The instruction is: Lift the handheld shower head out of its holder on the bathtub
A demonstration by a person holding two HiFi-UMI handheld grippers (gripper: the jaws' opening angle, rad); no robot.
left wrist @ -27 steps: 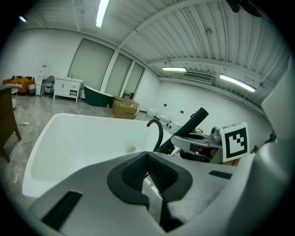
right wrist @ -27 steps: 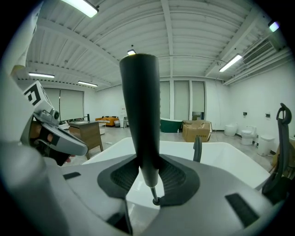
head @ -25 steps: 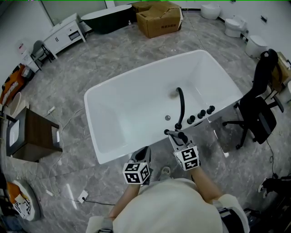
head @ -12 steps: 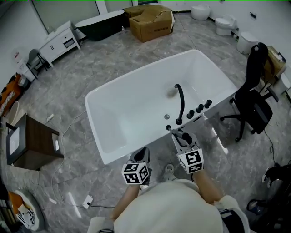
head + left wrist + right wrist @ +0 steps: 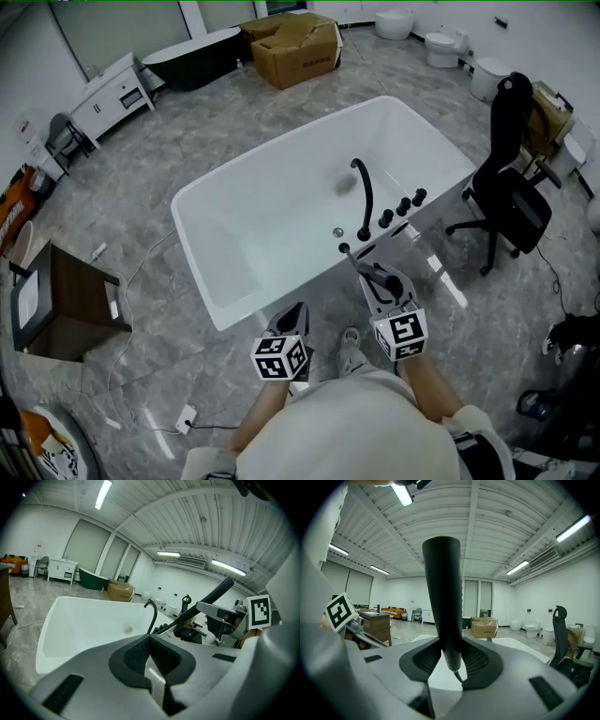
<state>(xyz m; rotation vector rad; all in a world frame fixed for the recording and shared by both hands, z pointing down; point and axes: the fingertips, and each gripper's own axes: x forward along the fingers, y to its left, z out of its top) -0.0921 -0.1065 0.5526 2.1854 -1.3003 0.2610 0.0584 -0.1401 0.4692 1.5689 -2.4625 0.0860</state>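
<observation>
In a grey-floored showroom by the white bathtub (image 5: 217,246), the right gripper (image 5: 451,660) has its jaws half closed on the black shower head (image 5: 443,597), whose long axis rises straight up out of them, while the left gripper (image 5: 150,641), closed and empty, hangs well aside.

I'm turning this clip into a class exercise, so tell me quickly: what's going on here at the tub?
A person stands at the long side of a white bathtub with a gripper in each hand. The right gripper is clamped on the black handheld shower head, holding it raised near the tub's rim, close to the black spout. Whether it is fully clear of its holder cannot be told. The left gripper is shut and empty, held off to the side.
</observation>
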